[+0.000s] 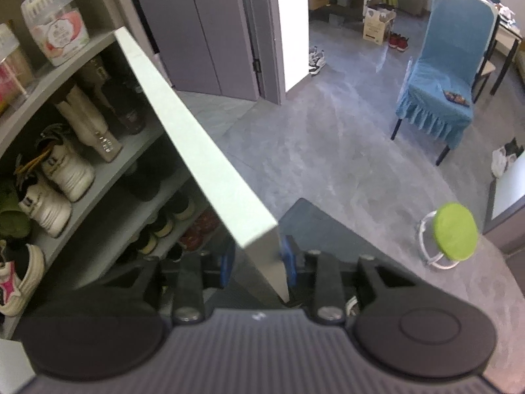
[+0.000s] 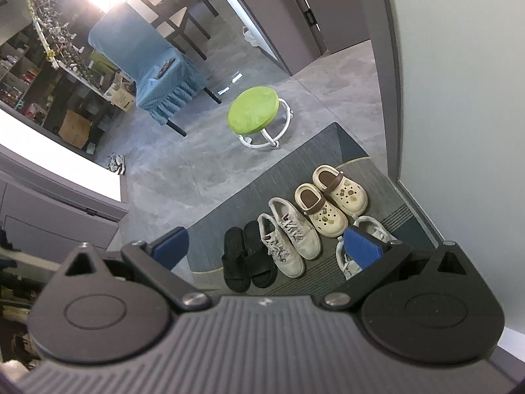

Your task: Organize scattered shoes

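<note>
White cabinet door [image 1: 210,151] is pinched at its edge between the blue pads of my left gripper [image 1: 259,262]; my right gripper [image 2: 267,246] hangs spread and empty above the mat [image 2: 295,164], where slides [image 2: 247,259], sneakers [image 2: 288,236] and clogs [image 2: 328,200] lie paired. If my pinch slips, I think the door may swing against the shelved shoes [image 1: 55,184].
</note>
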`<move>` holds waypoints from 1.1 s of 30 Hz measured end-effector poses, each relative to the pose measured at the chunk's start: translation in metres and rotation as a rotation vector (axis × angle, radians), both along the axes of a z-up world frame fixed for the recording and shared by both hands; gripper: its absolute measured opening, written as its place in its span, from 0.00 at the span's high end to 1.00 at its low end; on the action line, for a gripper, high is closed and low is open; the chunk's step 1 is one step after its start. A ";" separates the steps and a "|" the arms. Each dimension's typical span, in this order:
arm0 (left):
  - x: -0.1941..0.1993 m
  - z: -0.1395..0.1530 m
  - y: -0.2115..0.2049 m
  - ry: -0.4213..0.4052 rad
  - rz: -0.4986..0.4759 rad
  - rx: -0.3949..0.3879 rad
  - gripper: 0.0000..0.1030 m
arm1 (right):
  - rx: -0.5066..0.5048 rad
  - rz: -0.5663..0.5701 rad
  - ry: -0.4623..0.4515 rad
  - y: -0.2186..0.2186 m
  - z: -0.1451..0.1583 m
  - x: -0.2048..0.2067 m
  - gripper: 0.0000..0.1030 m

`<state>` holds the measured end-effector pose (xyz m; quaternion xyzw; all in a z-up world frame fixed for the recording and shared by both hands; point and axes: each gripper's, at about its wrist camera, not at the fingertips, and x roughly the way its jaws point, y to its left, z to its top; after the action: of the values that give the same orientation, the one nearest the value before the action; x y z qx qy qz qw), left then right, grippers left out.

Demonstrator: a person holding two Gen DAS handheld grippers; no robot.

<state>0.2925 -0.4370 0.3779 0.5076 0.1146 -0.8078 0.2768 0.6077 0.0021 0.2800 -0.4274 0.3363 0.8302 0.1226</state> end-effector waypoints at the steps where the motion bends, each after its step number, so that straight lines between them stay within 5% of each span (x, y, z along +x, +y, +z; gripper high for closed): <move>1: -0.004 0.000 0.000 0.000 0.002 0.007 0.66 | 0.001 -0.002 0.000 0.000 0.000 0.002 0.00; 10: -0.031 0.008 -0.013 0.001 0.016 0.095 0.62 | 0.099 0.025 -0.006 0.000 0.004 0.016 0.00; 13: -0.029 0.013 -0.014 0.034 -0.055 0.082 0.54 | 0.133 0.053 -0.004 0.003 0.016 0.011 0.00; 16: -0.021 0.022 -0.013 0.065 -0.108 0.065 0.52 | 0.165 0.182 0.013 -0.008 0.029 -0.006 0.00; 21: 0.035 0.046 -0.028 0.201 -0.183 0.039 0.50 | 0.301 0.555 -0.041 -0.068 0.025 -0.019 0.00; 24: 0.075 0.046 -0.056 0.266 -0.164 0.018 0.36 | 0.339 0.680 -0.058 -0.109 0.019 -0.031 0.00; 28: 0.117 0.025 -0.100 0.312 -0.096 0.019 0.24 | 0.339 0.636 -0.049 -0.154 -0.080 -0.060 0.00; 33: 0.160 -0.065 -0.160 0.287 0.094 0.043 0.15 | 0.340 0.580 -0.037 -0.210 -0.203 -0.095 0.00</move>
<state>0.4527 -0.5966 0.3126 0.3869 0.1937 -0.8556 0.2842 0.5123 -0.2084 0.0771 -0.4937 0.0552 0.8668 -0.0433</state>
